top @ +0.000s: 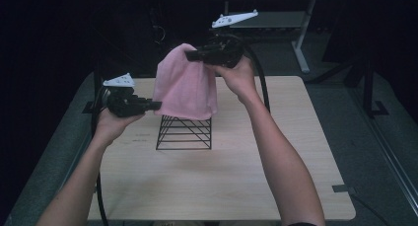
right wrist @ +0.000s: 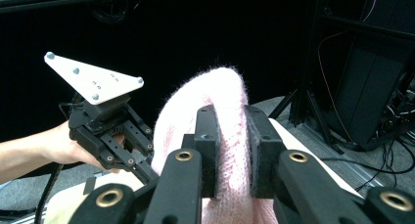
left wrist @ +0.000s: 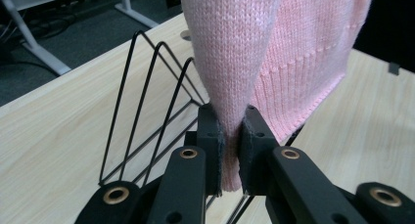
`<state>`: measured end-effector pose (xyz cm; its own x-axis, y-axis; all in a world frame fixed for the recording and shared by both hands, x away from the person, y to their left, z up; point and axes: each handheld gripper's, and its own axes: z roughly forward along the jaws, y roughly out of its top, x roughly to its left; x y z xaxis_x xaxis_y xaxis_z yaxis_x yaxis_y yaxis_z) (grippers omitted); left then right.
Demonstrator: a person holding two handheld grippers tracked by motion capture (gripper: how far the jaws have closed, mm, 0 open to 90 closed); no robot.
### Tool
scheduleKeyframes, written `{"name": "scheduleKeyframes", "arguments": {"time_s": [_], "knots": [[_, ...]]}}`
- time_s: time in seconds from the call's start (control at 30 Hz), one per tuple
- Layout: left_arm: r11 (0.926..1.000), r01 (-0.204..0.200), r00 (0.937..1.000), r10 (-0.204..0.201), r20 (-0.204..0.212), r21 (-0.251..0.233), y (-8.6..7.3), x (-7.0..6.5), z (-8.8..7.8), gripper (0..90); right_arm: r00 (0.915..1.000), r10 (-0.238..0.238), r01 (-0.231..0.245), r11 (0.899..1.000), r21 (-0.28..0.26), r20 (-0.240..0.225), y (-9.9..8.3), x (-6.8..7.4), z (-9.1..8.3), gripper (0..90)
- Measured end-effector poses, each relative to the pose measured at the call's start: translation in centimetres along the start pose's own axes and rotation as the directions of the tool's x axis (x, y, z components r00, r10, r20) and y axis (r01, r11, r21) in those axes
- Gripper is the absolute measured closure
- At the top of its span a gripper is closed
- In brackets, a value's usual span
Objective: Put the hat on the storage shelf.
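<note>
Pink knit held over the wire rack by both grippers

The knit [top: 186, 85] hangs above the rack [top: 184, 132], its hem draped on the rack's top. The left gripper [top: 156, 105] is clamped on a low fold left of the rack; the right gripper [top: 190, 54] is clamped on the top fold, high above the rack. The loose stitches could catch on a rack wire, and a pull sideways would then tip the light rack or stretch the knit.
</note>
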<state>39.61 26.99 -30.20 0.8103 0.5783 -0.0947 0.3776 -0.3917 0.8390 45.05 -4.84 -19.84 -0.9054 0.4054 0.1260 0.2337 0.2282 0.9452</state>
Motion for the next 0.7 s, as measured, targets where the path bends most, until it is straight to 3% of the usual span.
{"name": "scheduleKeyframes", "arguments": {"time_s": [0.5,0.7], "knots": [[0.9998,0.017,0.9998,-0.017,-0.006,0.009,-1.0,0.7,0.1,80.9,0.9994,-0.007,0.007,1.0,0.004,-0.035,-0.4,0.4,0.9,77.6],[0.9997,0.006,0.9999,-0.006,-0.013,0.022,-1.1,0.6,-0.1,80.9,0.9987,-0.008,0.009,1.0,0.007,-0.051,-0.6,0.6,1.1,77.5]]}}
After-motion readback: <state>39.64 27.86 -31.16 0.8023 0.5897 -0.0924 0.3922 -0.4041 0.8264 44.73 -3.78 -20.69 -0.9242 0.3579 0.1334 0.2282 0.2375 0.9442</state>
